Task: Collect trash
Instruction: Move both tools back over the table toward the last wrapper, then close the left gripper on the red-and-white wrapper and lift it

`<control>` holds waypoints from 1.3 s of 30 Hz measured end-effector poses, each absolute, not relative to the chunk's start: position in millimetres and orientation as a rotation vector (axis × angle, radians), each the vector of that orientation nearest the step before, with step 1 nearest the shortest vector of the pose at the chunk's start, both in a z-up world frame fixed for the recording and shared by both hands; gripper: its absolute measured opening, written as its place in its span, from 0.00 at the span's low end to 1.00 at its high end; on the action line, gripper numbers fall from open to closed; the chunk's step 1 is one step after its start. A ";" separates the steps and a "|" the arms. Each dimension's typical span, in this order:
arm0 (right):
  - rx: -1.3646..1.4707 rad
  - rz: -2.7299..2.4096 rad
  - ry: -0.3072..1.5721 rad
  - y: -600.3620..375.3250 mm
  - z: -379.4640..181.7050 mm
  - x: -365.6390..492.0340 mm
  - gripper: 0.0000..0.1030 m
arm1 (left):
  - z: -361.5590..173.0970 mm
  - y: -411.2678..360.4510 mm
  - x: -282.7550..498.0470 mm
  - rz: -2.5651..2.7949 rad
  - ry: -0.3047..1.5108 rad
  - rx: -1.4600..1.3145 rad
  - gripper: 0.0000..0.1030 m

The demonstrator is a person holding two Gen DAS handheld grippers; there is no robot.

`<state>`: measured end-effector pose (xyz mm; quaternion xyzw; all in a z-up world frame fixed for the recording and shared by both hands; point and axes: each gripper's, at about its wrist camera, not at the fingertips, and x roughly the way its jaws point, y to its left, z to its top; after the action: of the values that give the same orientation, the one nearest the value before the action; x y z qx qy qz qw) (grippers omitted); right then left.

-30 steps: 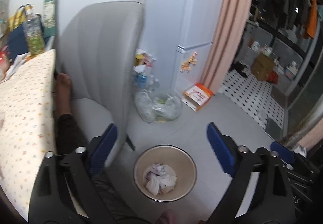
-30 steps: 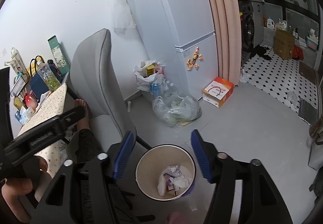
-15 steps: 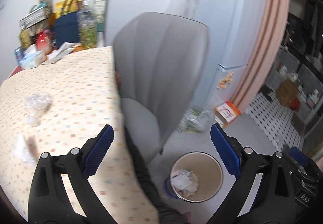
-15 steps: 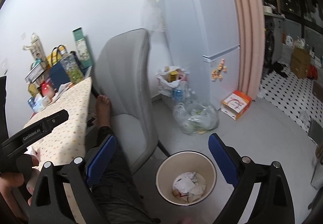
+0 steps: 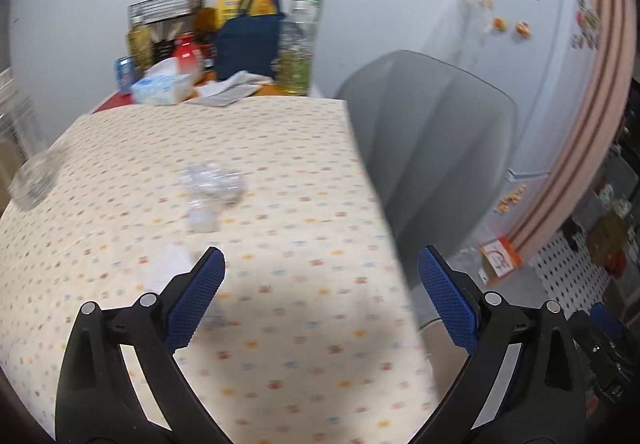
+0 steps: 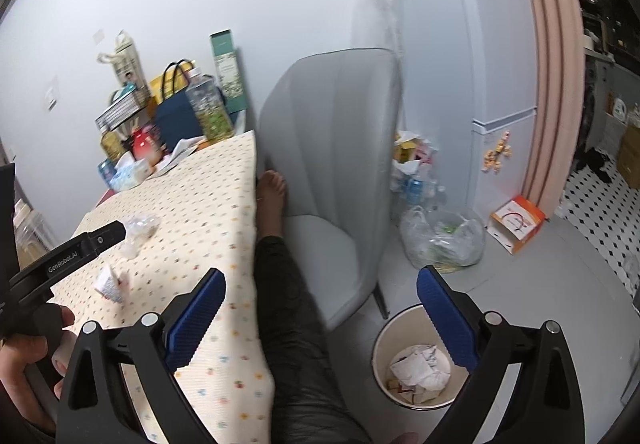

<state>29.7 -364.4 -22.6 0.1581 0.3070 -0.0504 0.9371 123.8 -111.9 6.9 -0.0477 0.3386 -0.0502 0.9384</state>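
A crumpled clear plastic wrapper [image 5: 212, 184] lies on the dotted tablecloth [image 5: 280, 228], and a white paper scrap [image 5: 168, 268] lies nearer, just beyond my left gripper [image 5: 320, 296], which is open and empty above the table. In the right wrist view the wrapper [image 6: 138, 228] and the paper scrap [image 6: 110, 284] lie on the table at left. My right gripper [image 6: 320, 308] is open and empty over the person's lap. A cream trash bin [image 6: 420, 360] holding crumpled paper stands on the floor at lower right.
A grey chair [image 6: 332, 164] stands beside the table. Bags, bottles and a tissue pack [image 5: 164, 84] crowd the table's far end, and a glass [image 5: 32, 180] stands at left. Plastic bags [image 6: 440, 240] and a white-orange box [image 6: 516, 224] sit by the fridge [image 6: 480, 44].
Both grippers have swung up and left from the bin toward the table. The left view now faces the tabletop trash. Both stay open and empty.
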 end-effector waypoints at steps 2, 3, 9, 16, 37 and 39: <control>0.309 -0.083 0.631 -350.1 -21.6 33.7 0.92 | 3.6 -94.0 122.5 -0.074 0.696 -0.115 0.93; 0.300 -0.074 0.632 -344.3 -21.4 34.6 0.92 | 2.1 -85.8 122.9 -0.063 0.696 -0.120 0.93; 0.251 -0.030 0.649 -313.3 -19.7 43.8 0.92 | -9.5 -44.1 124.4 0.005 0.712 -0.149 0.93; 0.211 0.006 0.657 -286.6 -16.5 56.1 0.92 | -25.9 -19.3 130.7 0.037 0.746 -0.173 0.93; 0.149 0.070 0.709 -235.7 -27.4 98.2 0.92 | -62.3 6.4 155.7 -0.004 0.826 -0.265 0.44; 0.142 0.084 0.710 -227.8 -26.9 101.3 0.92 | -58.9 10.1 155.3 -0.006 0.828 -0.270 0.23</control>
<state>101.3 -227.8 -26.9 0.0695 0.3472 0.0413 0.9343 155.3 10.1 -58.9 -0.1307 0.4012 -0.0028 0.9066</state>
